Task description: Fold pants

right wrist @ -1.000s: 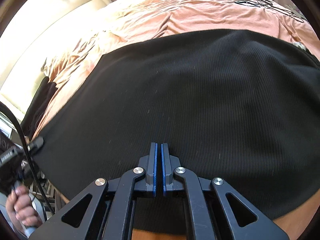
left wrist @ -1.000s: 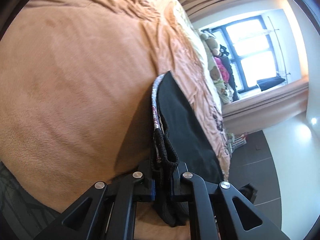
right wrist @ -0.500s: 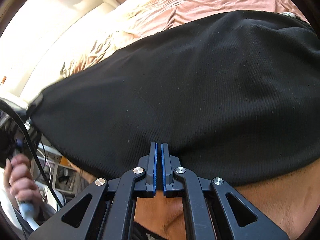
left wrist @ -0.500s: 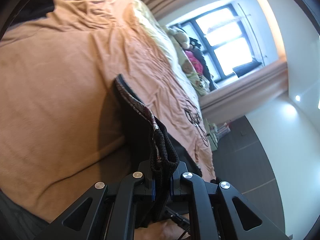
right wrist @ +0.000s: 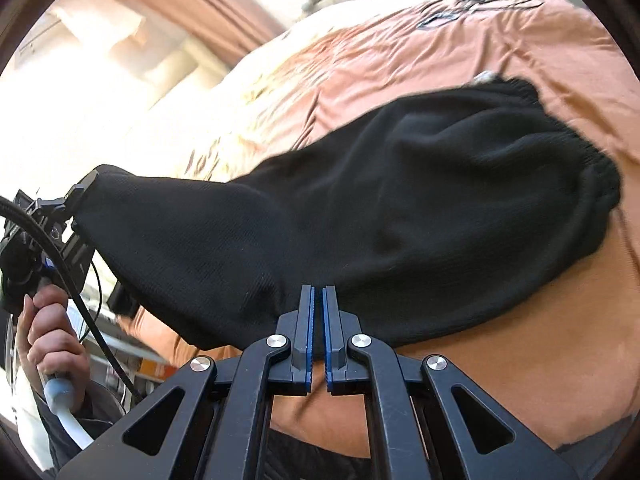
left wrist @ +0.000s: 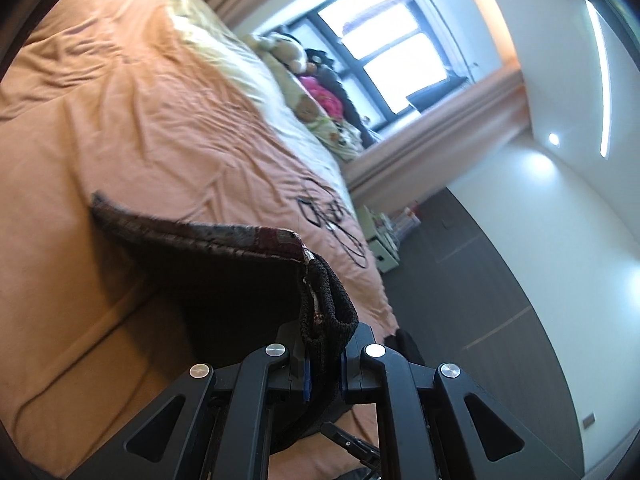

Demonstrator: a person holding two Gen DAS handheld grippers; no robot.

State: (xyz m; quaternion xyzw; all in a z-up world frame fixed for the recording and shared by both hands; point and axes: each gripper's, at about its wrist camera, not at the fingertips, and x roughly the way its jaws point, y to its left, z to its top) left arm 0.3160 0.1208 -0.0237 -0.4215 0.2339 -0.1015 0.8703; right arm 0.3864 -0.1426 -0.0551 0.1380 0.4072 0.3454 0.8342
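The pants (right wrist: 360, 216) are in mid-fold: both grippers hold one end of them up off the bed (right wrist: 500, 340), while the far end, with its gathered elastic band, lies slumped on the cover toward the bed's far side. The left gripper (left wrist: 323, 364) has its fingers pinched on a thick bunch of ribbed cuff and a patterned inner hem. The right gripper (right wrist: 316, 336) has its fingers nearly together, with the edge of the black cloth running across their tips; it looks clamped, though the pinch itself is hard to see. The person's hand (right wrist: 52, 328) on the left gripper's handle shows at the bed's near edge.

The next move probably calls for carrying the lifted end over the resting part, keeping the span between the grippers taut and level, then lowering it so the edges meet.

The pants are a soft, fine-ribbed black knit that sags in loose folds. The bed cover is a smooth, creased orange.
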